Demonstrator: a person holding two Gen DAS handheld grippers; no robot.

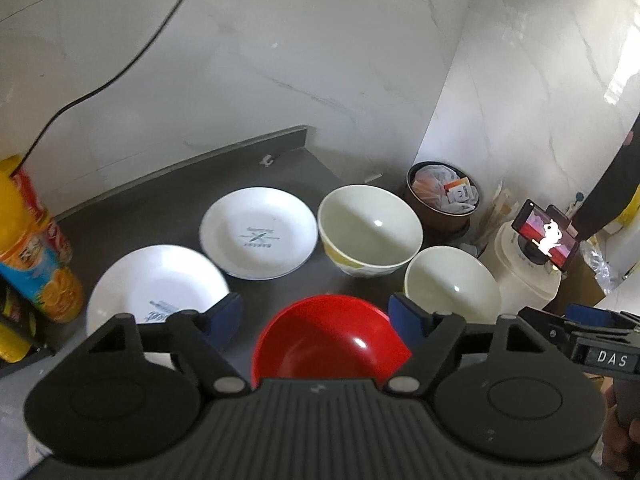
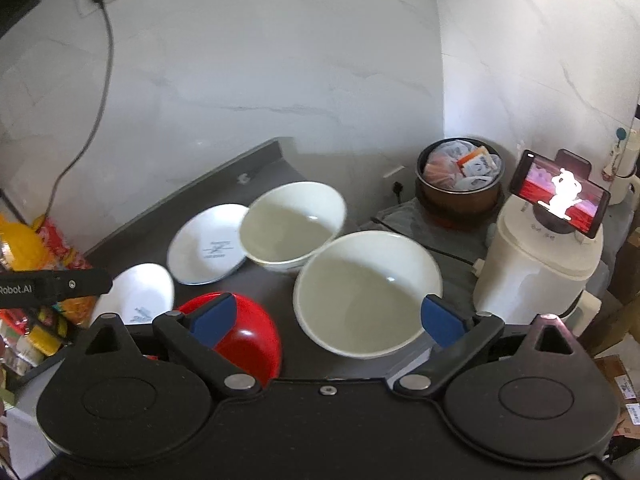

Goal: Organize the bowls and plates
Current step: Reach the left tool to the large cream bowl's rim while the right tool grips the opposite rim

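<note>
A dark grey countertop (image 2: 276, 284) was seen in a corner of white marble-look walls. Two cream bowls (image 2: 366, 292) (image 2: 292, 226), two white plates (image 1: 258, 232) (image 1: 154, 288) and a red bowl (image 1: 328, 340) were spread on it, unstacked. They were judged glazed, slippery, breakable and best pinched at the rim. The left gripper (image 1: 316, 312) and right gripper (image 2: 328, 316) were held wide apart, empty.

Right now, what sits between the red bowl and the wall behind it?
In the left wrist view, bare dark counter lies beyond the red bowl; then the farther plate and the larger cream bowl.
</note>
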